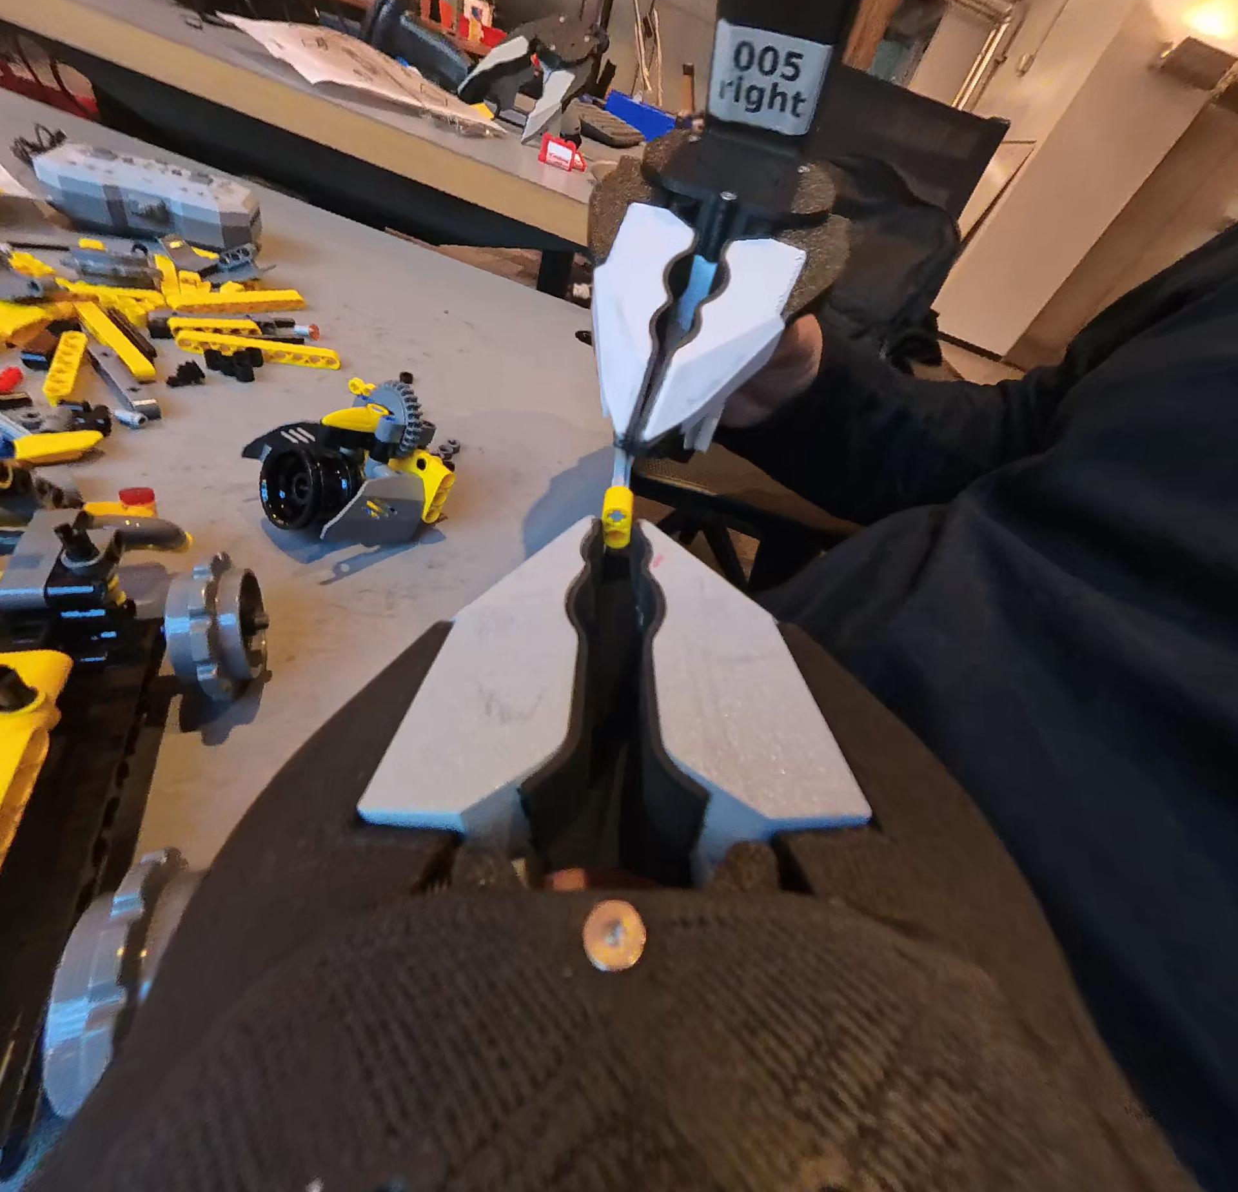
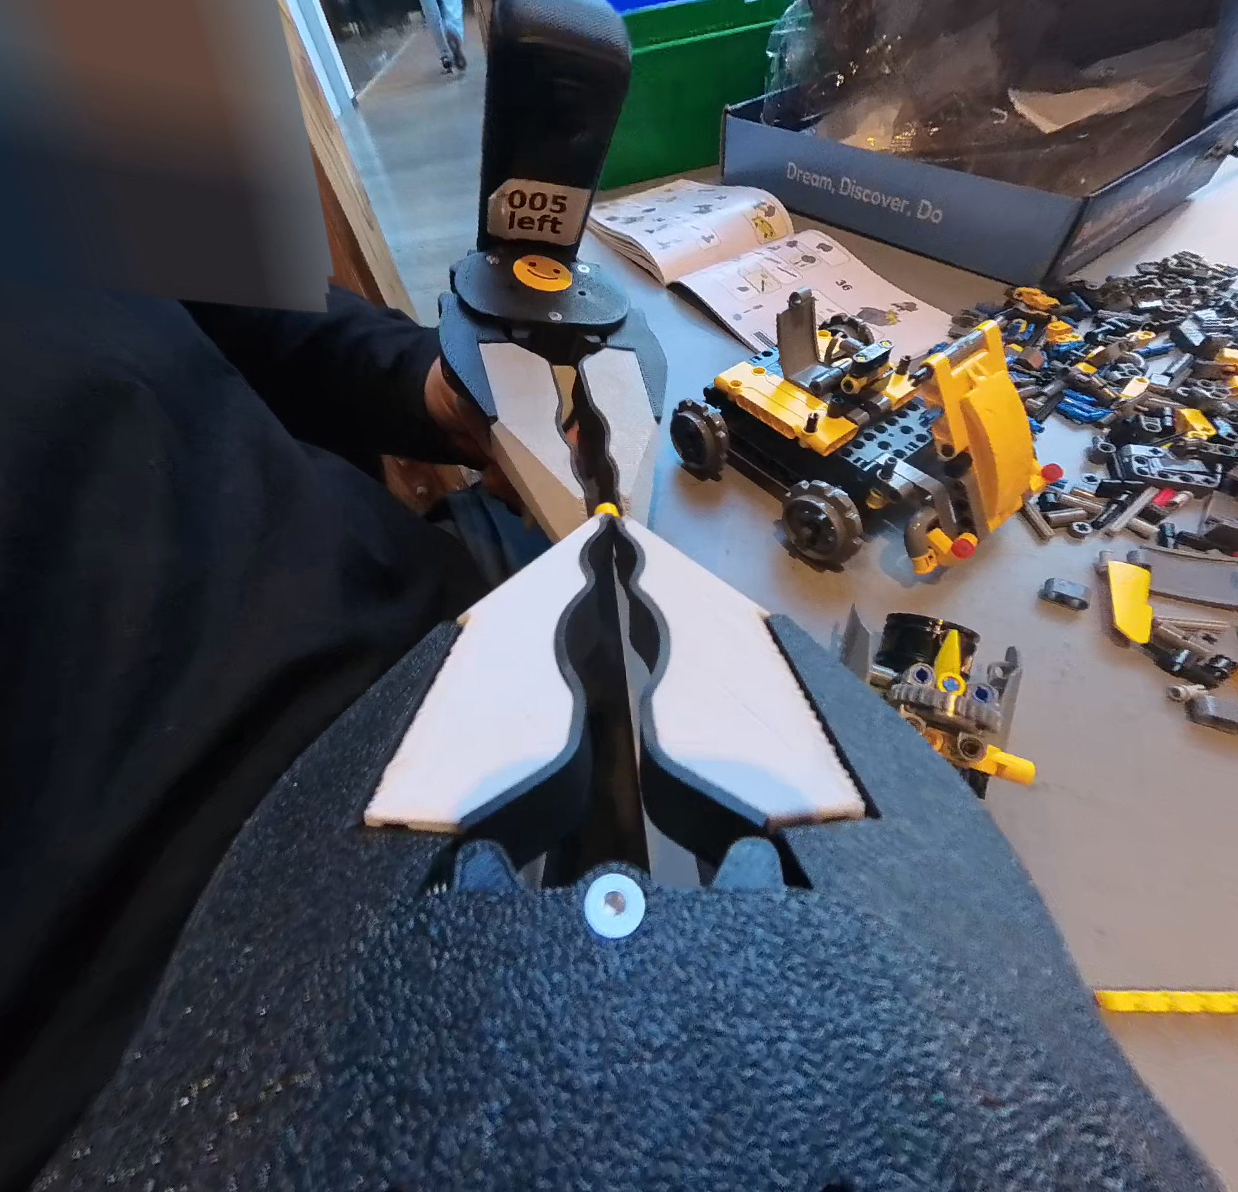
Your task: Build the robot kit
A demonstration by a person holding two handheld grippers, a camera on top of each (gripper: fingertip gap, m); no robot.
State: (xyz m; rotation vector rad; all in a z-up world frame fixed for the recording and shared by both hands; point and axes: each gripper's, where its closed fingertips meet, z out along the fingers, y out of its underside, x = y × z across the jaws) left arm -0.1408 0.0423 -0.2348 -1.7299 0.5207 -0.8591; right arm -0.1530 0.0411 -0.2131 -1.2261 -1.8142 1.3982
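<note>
My left gripper (image 1: 616, 533) is shut on a small yellow connector (image 1: 617, 515), pinched at its fingertips above the table edge. A thin grey axle (image 1: 622, 470) runs from the connector up into my right gripper (image 1: 630, 440), which faces the left one tip to tip. In the right wrist view my right gripper (image 2: 611, 520) is shut on the grey axle (image 2: 626, 691), which lies along the slot between its fingers. The yellow connector (image 2: 606, 509) shows just past its tips, held by the left gripper (image 2: 603, 493).
A small wheel-and-gear assembly (image 1: 348, 470) and loose yellow beams (image 1: 167, 316) lie on the grey table (image 1: 469, 369). A yellow vehicle model (image 2: 871, 436), an open instruction booklet (image 2: 737, 255), a cardboard box (image 2: 938, 209) and a heap of small parts (image 2: 1139, 369) lie to the right. Both grippers' tips are close together, under 4 cm apart. The yellow vehicle model (image 2: 871, 436) is about equally far from each gripper, around 15 centimeters.
</note>
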